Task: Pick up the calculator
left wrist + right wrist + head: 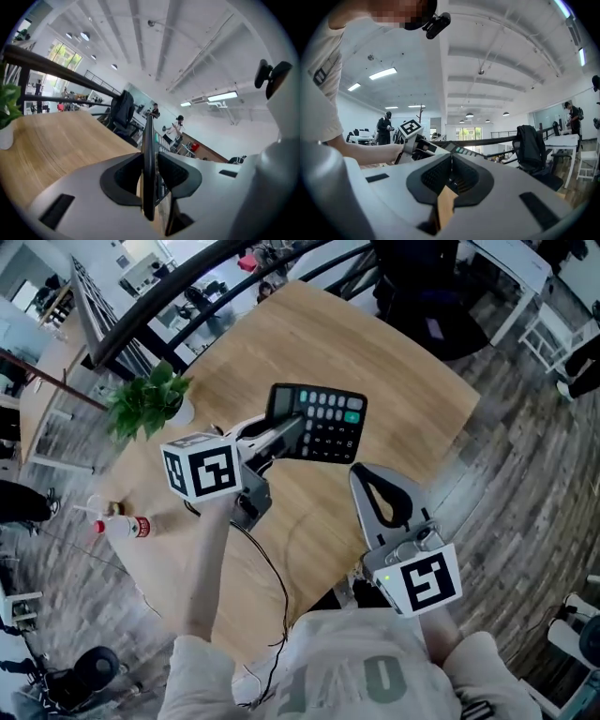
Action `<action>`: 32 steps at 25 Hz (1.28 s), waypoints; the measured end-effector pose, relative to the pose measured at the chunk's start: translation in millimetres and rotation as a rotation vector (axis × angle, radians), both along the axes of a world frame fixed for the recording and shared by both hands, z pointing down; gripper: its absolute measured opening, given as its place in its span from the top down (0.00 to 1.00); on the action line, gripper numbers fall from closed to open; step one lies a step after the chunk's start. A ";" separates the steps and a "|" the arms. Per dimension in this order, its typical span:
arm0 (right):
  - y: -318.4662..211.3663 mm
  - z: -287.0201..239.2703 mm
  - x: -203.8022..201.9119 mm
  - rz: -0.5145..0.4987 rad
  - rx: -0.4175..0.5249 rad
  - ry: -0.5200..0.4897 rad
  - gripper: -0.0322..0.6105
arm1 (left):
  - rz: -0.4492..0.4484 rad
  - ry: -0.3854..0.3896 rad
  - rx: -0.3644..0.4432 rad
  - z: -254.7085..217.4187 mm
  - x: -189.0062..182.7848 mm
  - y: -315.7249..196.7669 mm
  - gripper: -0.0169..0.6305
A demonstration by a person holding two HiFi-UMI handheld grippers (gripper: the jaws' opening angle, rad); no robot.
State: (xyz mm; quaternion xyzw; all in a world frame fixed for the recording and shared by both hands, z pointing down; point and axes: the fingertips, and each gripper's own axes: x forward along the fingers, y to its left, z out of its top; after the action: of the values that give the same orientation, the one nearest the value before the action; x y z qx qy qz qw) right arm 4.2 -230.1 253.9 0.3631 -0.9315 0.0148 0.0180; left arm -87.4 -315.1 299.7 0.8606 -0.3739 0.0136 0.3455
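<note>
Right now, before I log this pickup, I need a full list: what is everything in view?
table: one, light wood, middle of the head view.
calculator: one, black with pale keys, held clear of the table.
potted plant: one, green in a white pot, on the table's left part.
bottle: one, white with a red cap, lying on its side by the table's left edge.
cable: one, black, running from the left gripper towards the person.
office chair: one, dark, beyond the table's far edge.
left gripper: one, grey, shut on the calculator's edge.
right gripper: one, grey, jaws together, empty.
</note>
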 end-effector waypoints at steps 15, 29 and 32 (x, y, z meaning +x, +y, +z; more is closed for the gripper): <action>39.2 -114.2 -27.1 -0.016 0.240 -0.157 0.92 | -0.776 -0.274 0.767 -197.5 -54.4 130.2 0.79; 67.5 -135.4 -37.5 -0.086 0.273 -0.204 0.92 | -1.077 -0.535 0.973 -212.6 -51.5 215.0 0.79; 70.8 -136.5 -36.6 -0.085 0.301 -0.183 0.92 | -1.071 -0.533 0.983 -214.7 -48.2 215.3 0.79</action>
State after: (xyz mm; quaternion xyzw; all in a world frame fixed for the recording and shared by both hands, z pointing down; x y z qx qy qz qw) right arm -32.5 -159.3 117.4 0.3190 -0.9354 -0.0927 -0.1207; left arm -135.6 -99.8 85.0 0.5846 -0.7728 -0.1163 -0.2181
